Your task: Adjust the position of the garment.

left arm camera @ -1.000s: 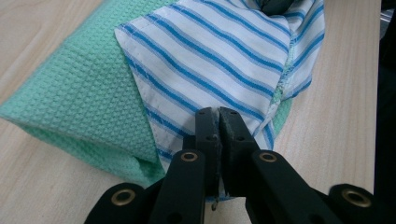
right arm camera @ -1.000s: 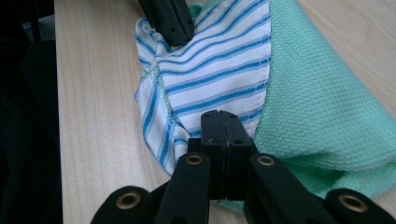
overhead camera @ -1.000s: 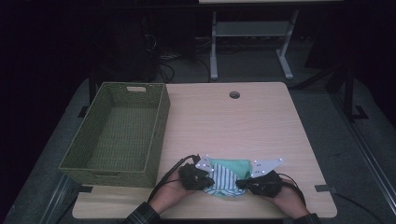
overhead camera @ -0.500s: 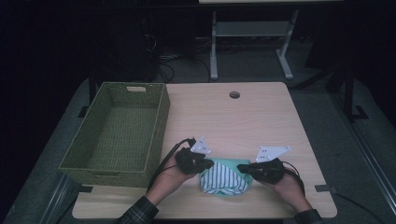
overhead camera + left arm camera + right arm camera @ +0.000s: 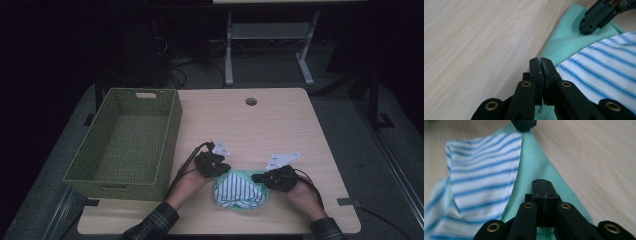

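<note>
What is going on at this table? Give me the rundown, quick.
A person holds a two-jaw gripper in each hand at a light wooden table. Both work on a mint-green cloth with a blue-and-white striped layer near the front edge. The left gripper has its jaws closed on the cloth's edge; the right gripper has its jaws closed over the green fabric, though whether it pinches any is unclear. A green woven basket stands empty at the left.

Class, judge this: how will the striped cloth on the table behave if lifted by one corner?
The striped cloth is probably floppy: it lies folded and rumpled over the green cloth. It looks thin, so likely light and would drape.
</note>
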The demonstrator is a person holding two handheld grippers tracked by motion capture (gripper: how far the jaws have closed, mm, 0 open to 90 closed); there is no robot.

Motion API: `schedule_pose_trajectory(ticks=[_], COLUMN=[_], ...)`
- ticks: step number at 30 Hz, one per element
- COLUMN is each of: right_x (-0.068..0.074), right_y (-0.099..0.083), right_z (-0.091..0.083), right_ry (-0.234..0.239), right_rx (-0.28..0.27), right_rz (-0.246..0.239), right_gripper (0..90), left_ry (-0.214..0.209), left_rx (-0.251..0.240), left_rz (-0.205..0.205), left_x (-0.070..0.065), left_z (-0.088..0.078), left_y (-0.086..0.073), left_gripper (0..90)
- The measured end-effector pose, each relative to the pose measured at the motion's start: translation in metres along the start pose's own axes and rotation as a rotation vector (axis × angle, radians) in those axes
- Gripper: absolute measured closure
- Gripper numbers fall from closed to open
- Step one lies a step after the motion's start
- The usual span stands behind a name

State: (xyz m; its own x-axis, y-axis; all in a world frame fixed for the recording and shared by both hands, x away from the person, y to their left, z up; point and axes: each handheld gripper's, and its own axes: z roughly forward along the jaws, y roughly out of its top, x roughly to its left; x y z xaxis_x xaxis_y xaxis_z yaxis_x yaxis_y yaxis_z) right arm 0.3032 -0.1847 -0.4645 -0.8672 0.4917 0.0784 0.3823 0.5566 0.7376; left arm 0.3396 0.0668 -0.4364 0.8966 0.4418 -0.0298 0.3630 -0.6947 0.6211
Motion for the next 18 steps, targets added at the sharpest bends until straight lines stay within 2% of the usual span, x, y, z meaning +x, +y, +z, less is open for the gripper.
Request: schedule_pose_trajectory(ticks=[2,6,8,10,14,18], right_x=[0.001,0.003,0.005,0.005,0.007,0.007], right_y=[-0.002,-0.003,-0.003,-0.004,-0.004,-0.001], right_z=[0.004,0.005,0.005,0.004,0.003,0.0], right_ry=[-0.005,-0.013,-0.017,-0.022,-0.026,-0.039], right_rx=[0.034,0.033,0.031,0.033,0.038,0.01], right_rz=[-0.008,-0.021,-0.016,-0.018,-0.021,-0.029], right_gripper=[90.0,90.0,90.0,90.0,90.0,89.9], left_ry=[0.008,0.005,0.022,0.018,0.033,0.037], left_rx=[0.033,0.054,0.074,0.069,0.069,0.047], left_rz=[0.005,-0.001,0.016,0.01,0.033,0.01], left_x=[0.0,0.004,0.004,0.006,0.008,0.012], left_z=[0.006,0.012,0.015,0.015,0.017,0.016], left_y=[-0.003,-0.007,-0.008,-0.008,-0.005,-0.001], left_gripper=[88.6,89.5,89.7,89.7,89.7,89.0])
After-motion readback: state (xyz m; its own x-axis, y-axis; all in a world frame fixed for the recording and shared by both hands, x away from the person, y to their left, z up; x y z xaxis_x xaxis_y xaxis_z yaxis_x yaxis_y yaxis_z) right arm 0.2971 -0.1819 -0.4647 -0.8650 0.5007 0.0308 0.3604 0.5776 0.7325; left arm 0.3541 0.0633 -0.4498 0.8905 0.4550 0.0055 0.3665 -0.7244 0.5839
